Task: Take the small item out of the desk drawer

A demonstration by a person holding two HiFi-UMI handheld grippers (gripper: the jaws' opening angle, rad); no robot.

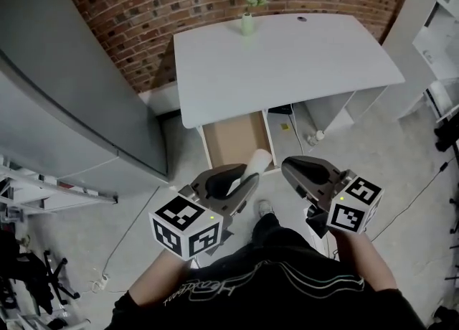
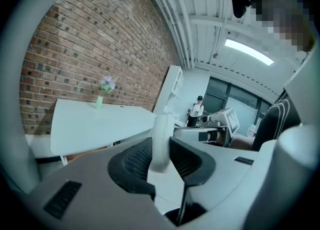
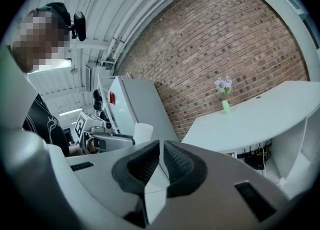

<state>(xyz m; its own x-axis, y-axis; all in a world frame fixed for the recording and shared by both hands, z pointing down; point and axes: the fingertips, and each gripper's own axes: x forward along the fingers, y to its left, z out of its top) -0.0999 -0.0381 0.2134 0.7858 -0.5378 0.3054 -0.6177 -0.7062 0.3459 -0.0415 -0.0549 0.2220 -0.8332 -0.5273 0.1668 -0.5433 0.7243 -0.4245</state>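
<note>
The left tool (image 1: 242,181) pinches a small white cylinder (image 1: 260,158) between its pads, gripping it across the middle of its sides. The cylinder is in the air in front of the open drawer (image 1: 233,138) under the white surface (image 1: 287,63), no longer lying inside. It looks light and thin-walled, perhaps a paper cup or roll, so it would likely dent under a hard squeeze. A gentle mid-body hold suits it. Further right, the right tool (image 1: 301,171) has its pads pressed together with nothing between them.
</note>
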